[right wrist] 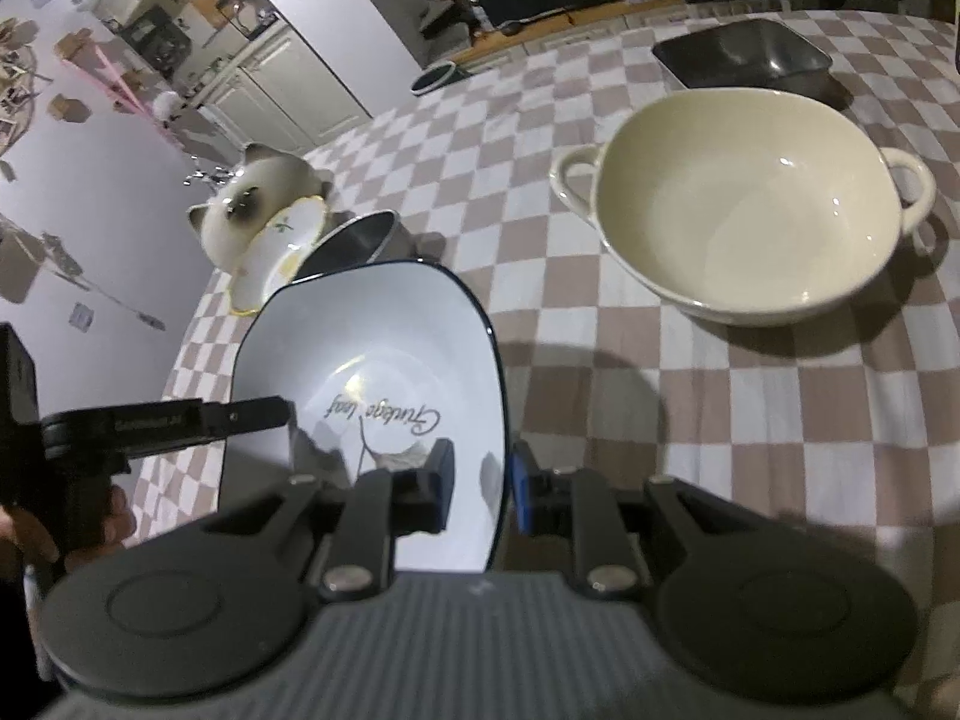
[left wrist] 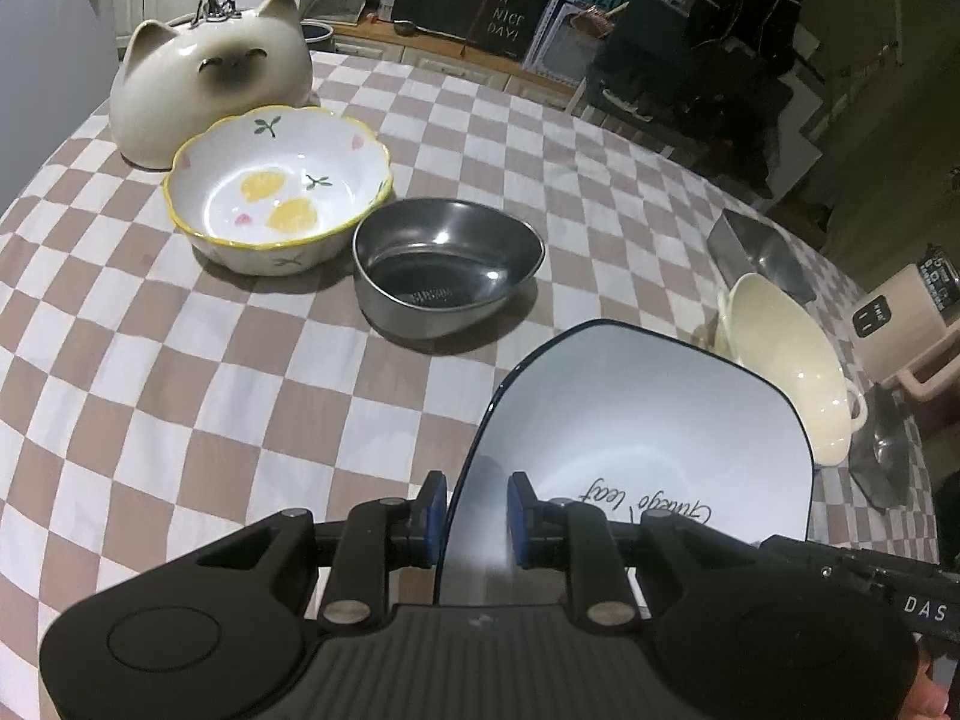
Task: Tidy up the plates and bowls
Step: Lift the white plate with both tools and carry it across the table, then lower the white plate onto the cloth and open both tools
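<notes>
A white square plate [left wrist: 648, 420] with a dark blue rim and script lettering hangs tilted just above the checked tablecloth. My left gripper [left wrist: 477, 516] is shut on its near-left rim, one blue pad on each side. My right gripper [right wrist: 480, 492] is shut on the opposite rim of the same plate [right wrist: 372, 360]. The right wrist view shows a left gripper finger [right wrist: 252, 411] reaching over the plate's edge. Beyond the plate stand a flower-painted bowl [left wrist: 276, 192] with a yellow rim and a dark metal bowl [left wrist: 444, 258]. A cream two-handled bowl [right wrist: 750, 210] sits to the right.
A ceramic cat jar [left wrist: 210, 78] stands behind the flowered bowl at the table's far left. A rectangular metal tin [right wrist: 744, 54] lies behind the cream bowl. The round table [left wrist: 180, 390] has bare checked cloth to the left of the plate. Cluttered room furniture lies past the far edge.
</notes>
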Available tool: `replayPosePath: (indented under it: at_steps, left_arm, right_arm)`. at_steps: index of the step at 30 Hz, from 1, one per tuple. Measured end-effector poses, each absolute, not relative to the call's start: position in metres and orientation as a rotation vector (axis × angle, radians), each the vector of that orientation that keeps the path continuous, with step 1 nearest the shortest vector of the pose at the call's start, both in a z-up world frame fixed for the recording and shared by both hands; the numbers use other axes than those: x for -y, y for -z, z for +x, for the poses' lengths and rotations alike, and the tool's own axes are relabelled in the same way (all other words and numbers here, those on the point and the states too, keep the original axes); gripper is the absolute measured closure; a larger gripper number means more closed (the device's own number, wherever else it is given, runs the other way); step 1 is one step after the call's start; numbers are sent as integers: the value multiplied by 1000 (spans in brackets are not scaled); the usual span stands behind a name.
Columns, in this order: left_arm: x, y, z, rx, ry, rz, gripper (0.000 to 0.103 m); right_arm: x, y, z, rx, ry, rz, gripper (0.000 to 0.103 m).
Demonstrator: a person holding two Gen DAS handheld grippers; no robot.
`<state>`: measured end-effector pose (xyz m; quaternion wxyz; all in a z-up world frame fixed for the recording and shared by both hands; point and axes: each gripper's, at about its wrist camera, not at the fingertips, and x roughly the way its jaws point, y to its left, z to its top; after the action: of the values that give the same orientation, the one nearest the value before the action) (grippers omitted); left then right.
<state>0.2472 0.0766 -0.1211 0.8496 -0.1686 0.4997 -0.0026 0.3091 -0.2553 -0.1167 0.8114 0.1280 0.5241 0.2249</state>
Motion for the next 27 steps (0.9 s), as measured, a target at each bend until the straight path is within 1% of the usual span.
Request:
replayPosePath:
  at_steps: [8, 9, 22, 25, 27]
  left_arm:
    - [-70, 135, 258, -1093, -10, -331, 78]
    - [-69, 137, 259, -1099, -11, -331, 78]
    - [-69, 152, 274, -1132, -33, -338, 77]
    - [-67, 158, 276, -1169, -32, -306, 79]
    - [-65, 158, 276, -1171, -20, -272, 78]
  right_arm:
    - [253, 134, 309, -1155, -432, 227, 77]
    - [250, 132, 300, -1158, -424, 221, 77]
    - [242, 143, 311, -1172, -367, 185, 78]
    - [237, 148, 313, -1179, -367, 142, 79]
    - [233, 153, 315, -1183, -356, 126, 79]
